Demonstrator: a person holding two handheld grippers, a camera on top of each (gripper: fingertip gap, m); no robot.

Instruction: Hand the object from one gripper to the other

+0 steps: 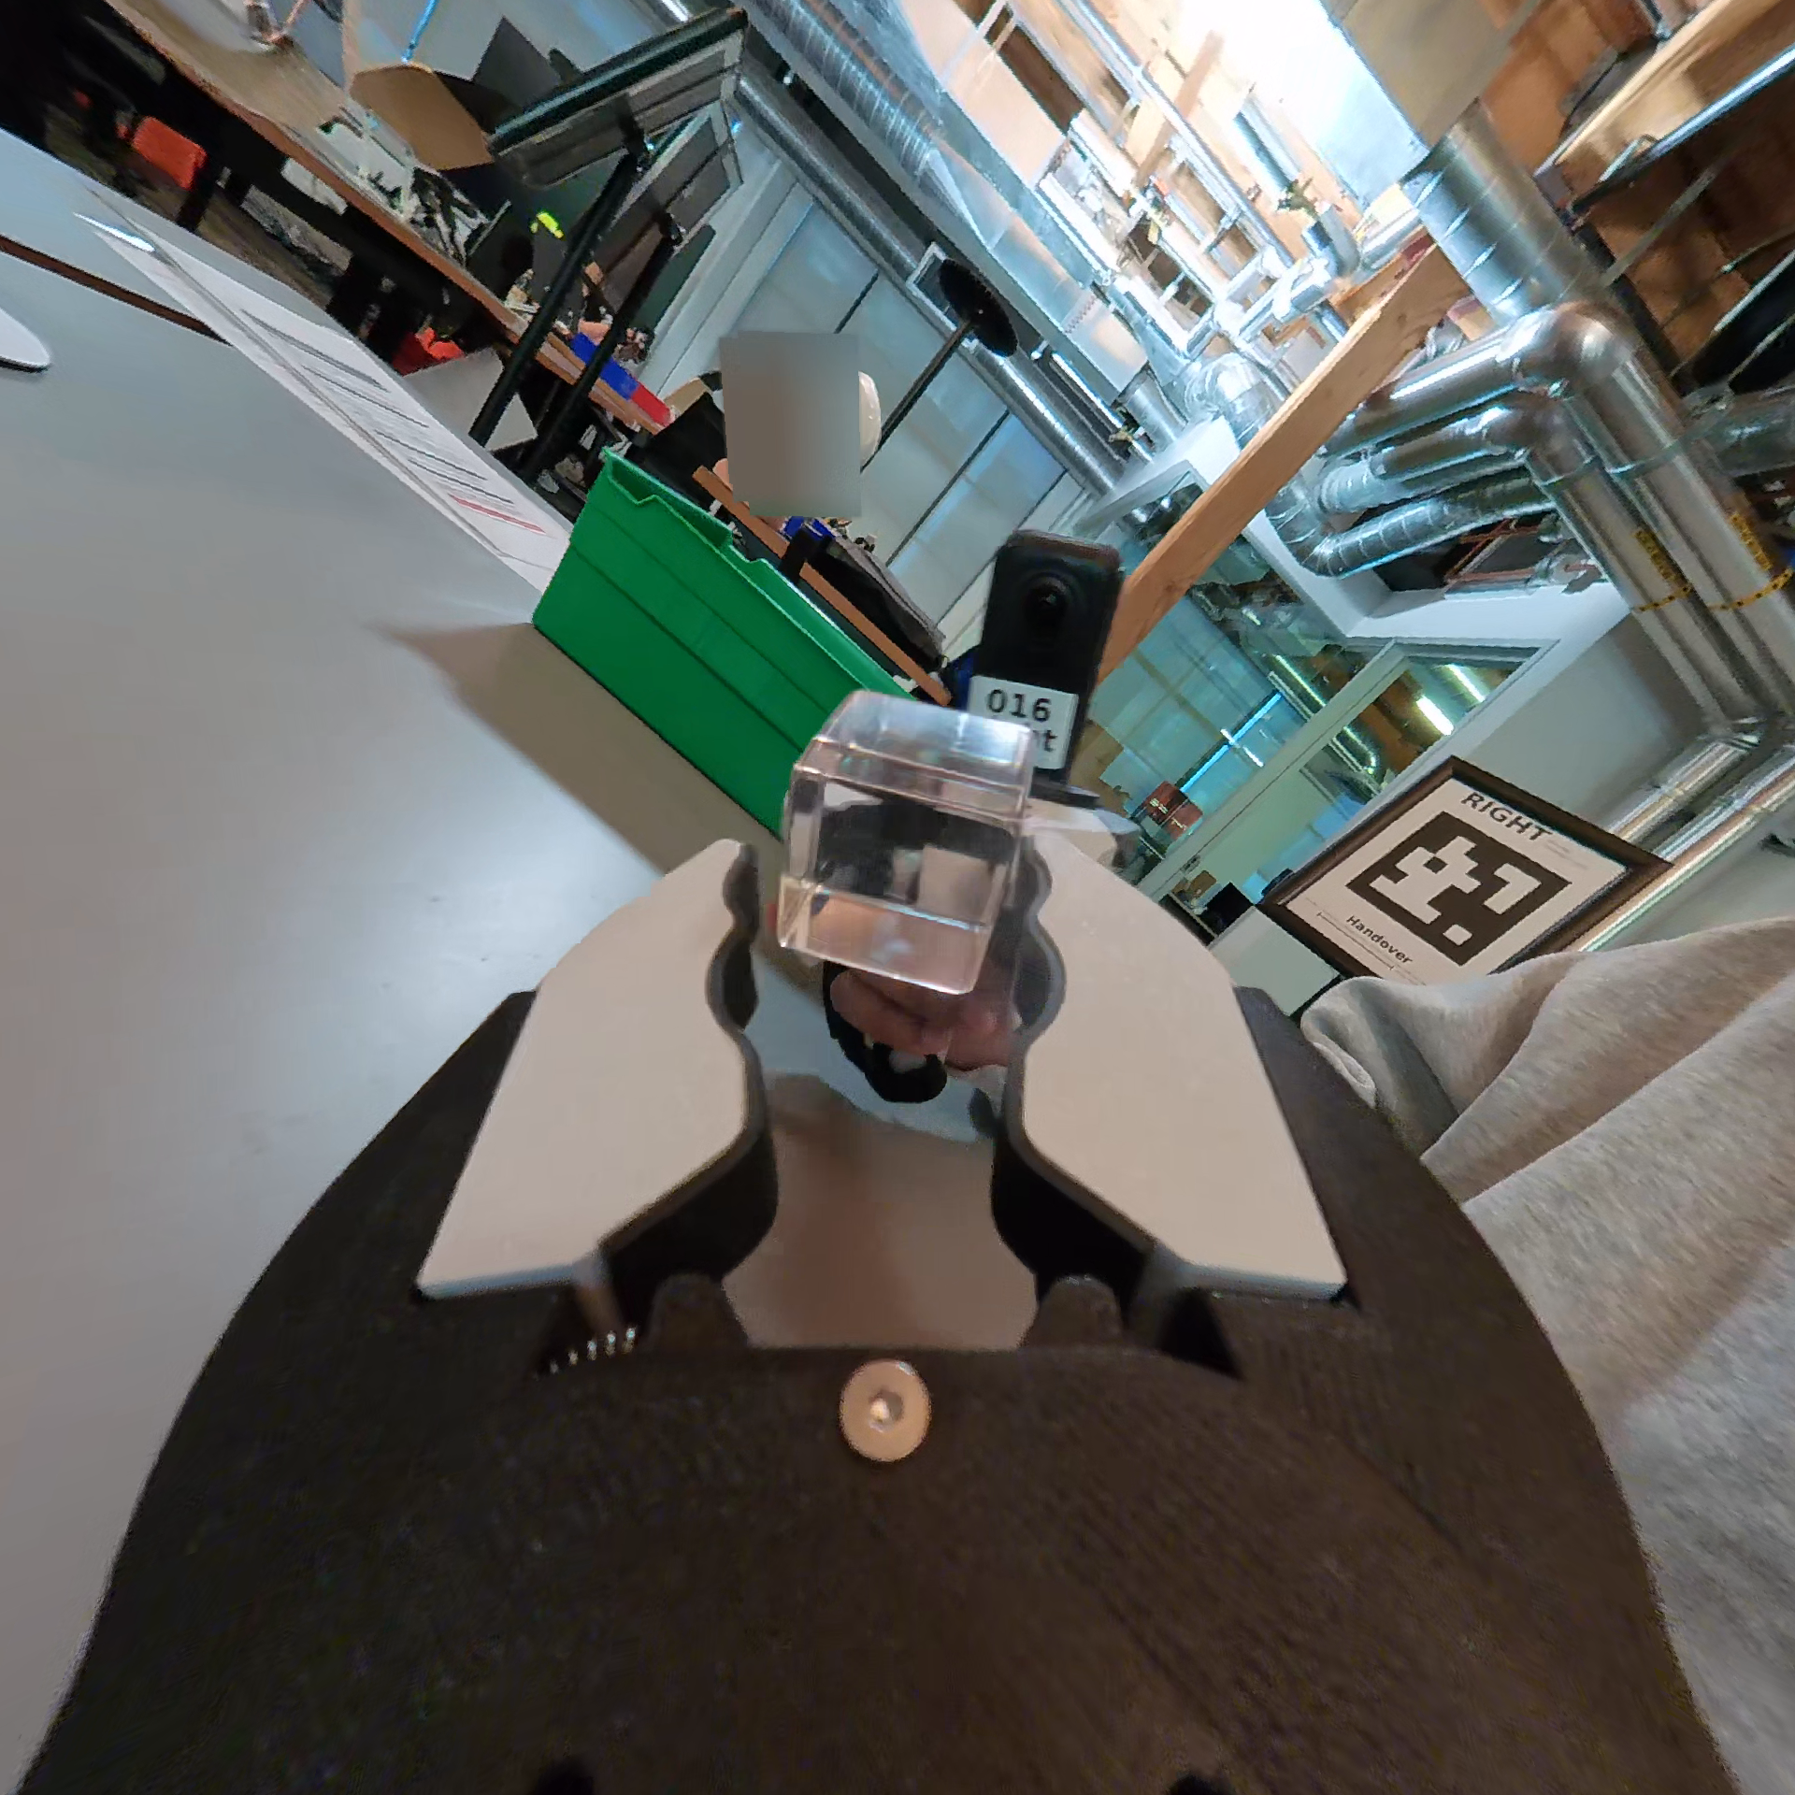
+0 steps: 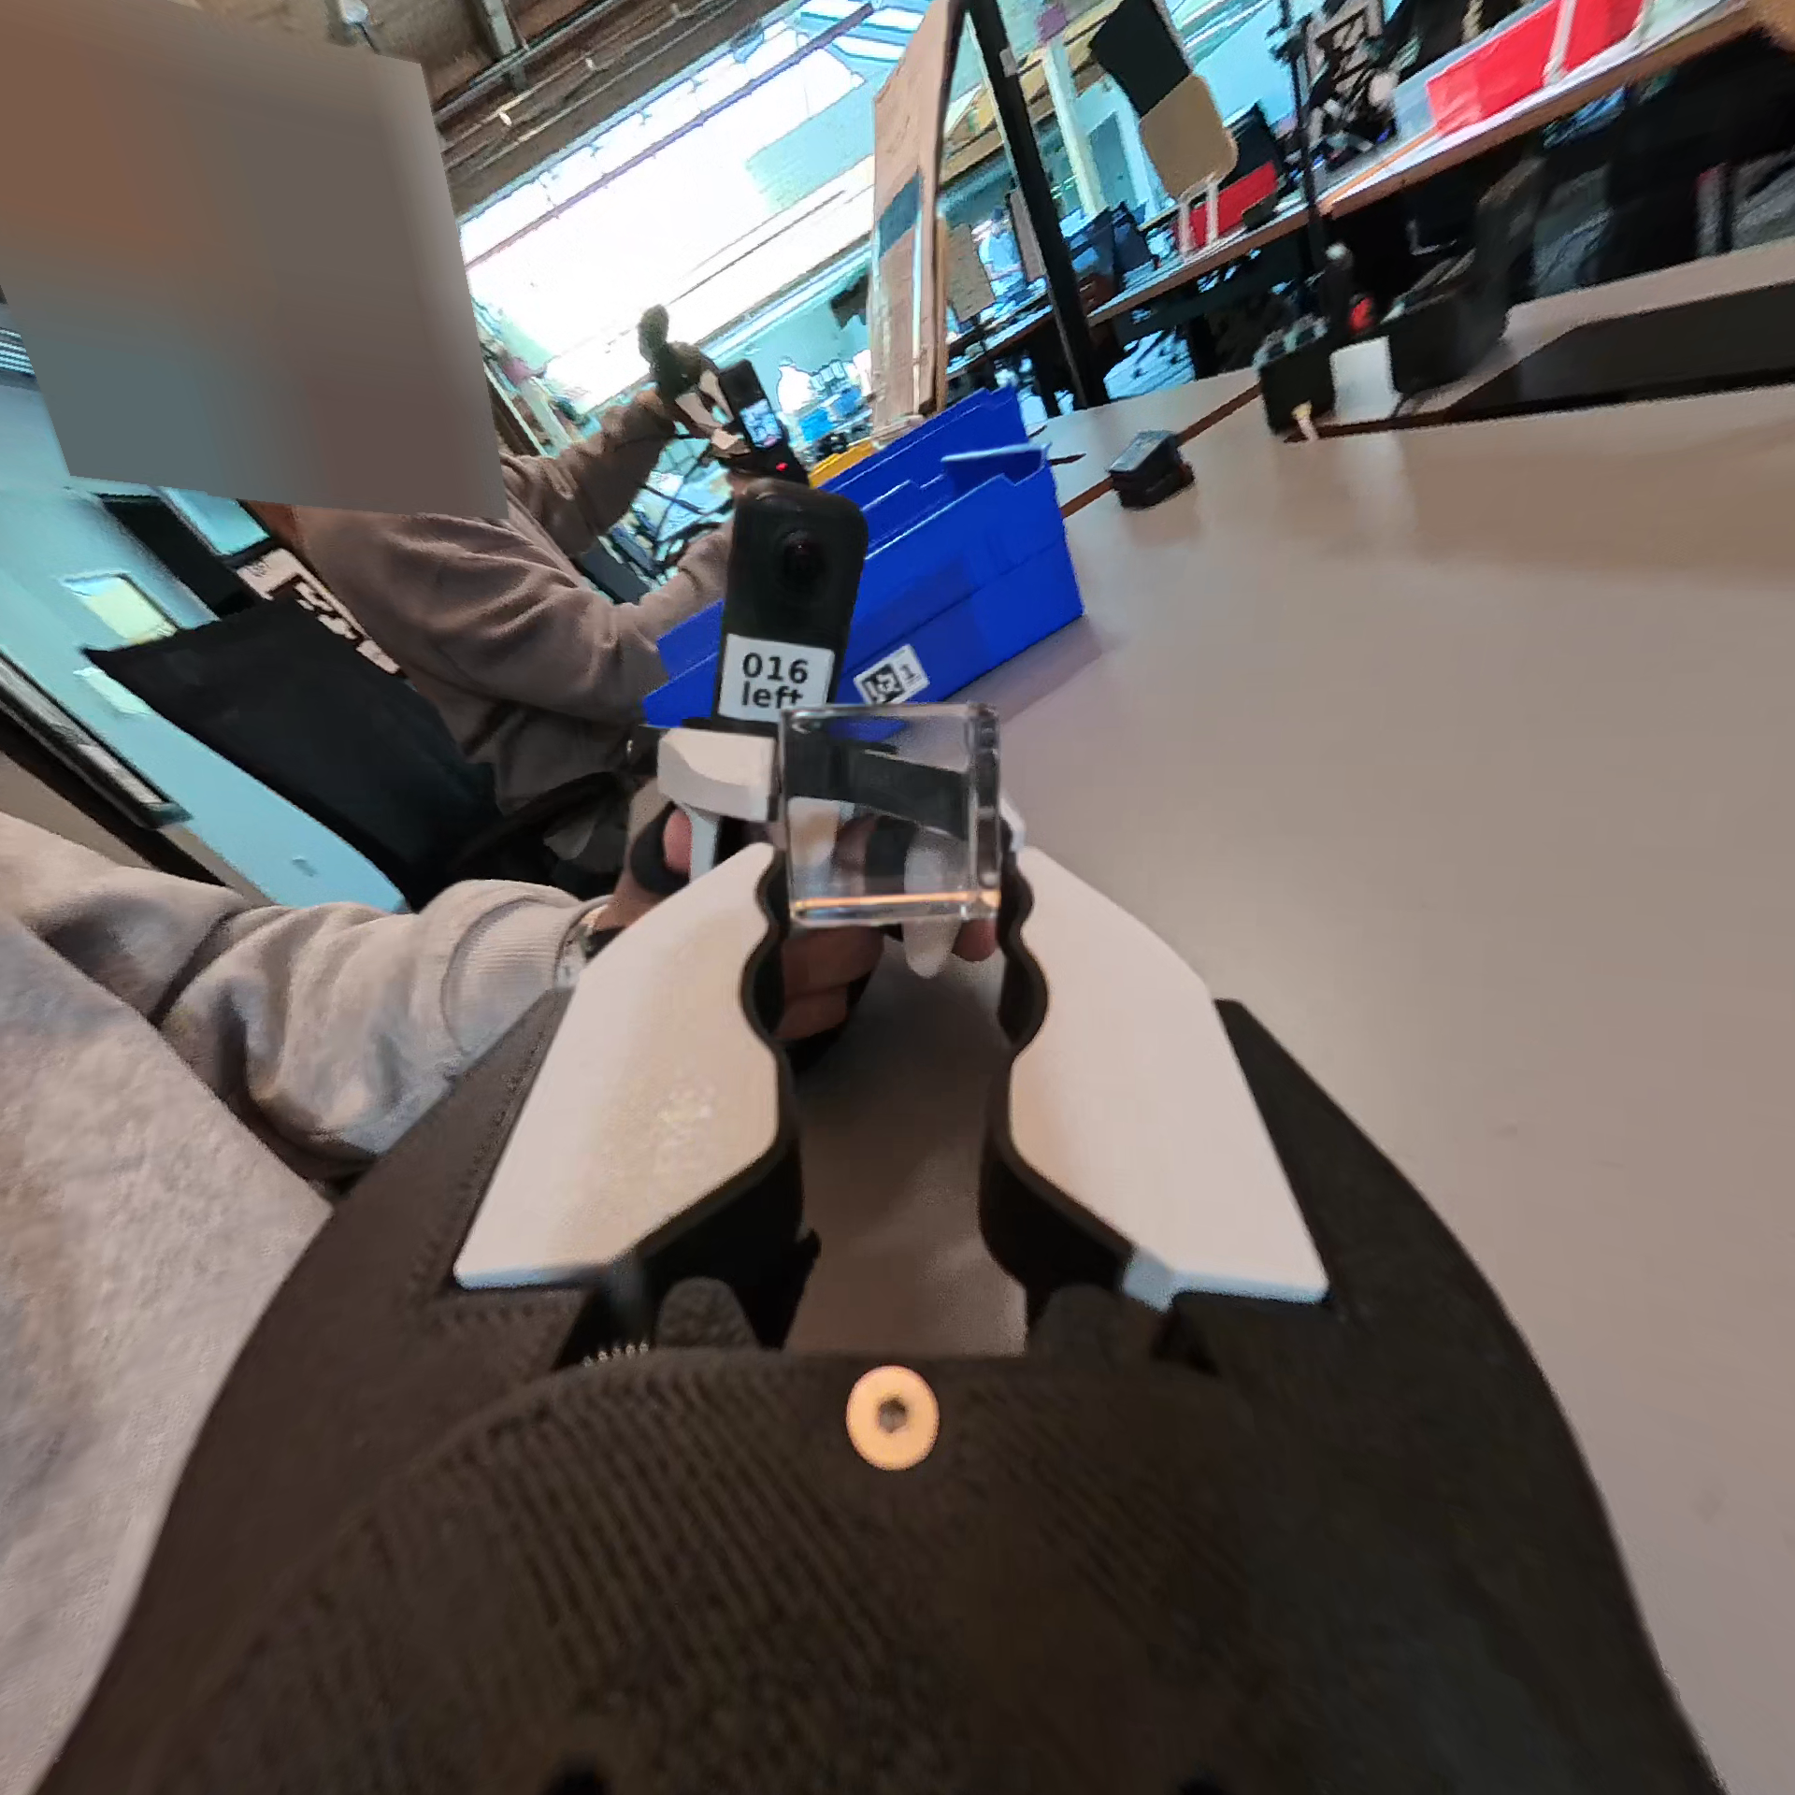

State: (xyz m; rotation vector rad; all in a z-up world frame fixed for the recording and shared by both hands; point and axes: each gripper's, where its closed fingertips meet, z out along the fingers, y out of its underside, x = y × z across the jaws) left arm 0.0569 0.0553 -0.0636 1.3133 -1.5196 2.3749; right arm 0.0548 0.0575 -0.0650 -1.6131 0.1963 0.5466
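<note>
A clear plastic cube point(image 2: 889, 816) sits square between my right gripper's point(image 2: 889, 874) fingertips, which press on both its sides and hold it above the table. My left gripper point(image 1: 889, 874) faces it from the other side. In the left wrist view the cube point(image 1: 903, 855) looks tilted between the left fingers, with a small gap on its left side, so the left jaws stand open around it. The left gripper's white finger point(image 2: 719, 767) shows behind the cube, under its black camera point(image 2: 796, 573). The right gripper's camera point(image 1: 1054, 602) shows behind the cube.
The grey table point(image 2: 1408, 777) lies below, with a blue bin point(image 2: 923, 573) and small black items point(image 2: 1151, 466) on it. A green bin point(image 1: 699, 641), a paper sheet point(image 1: 321, 389) and a framed marker board point(image 1: 1457, 874) are nearby. A seated person in grey point(image 2: 505, 602) is behind. Only a small space, under 4 cm, lies between the two pairs of fingers.
</note>
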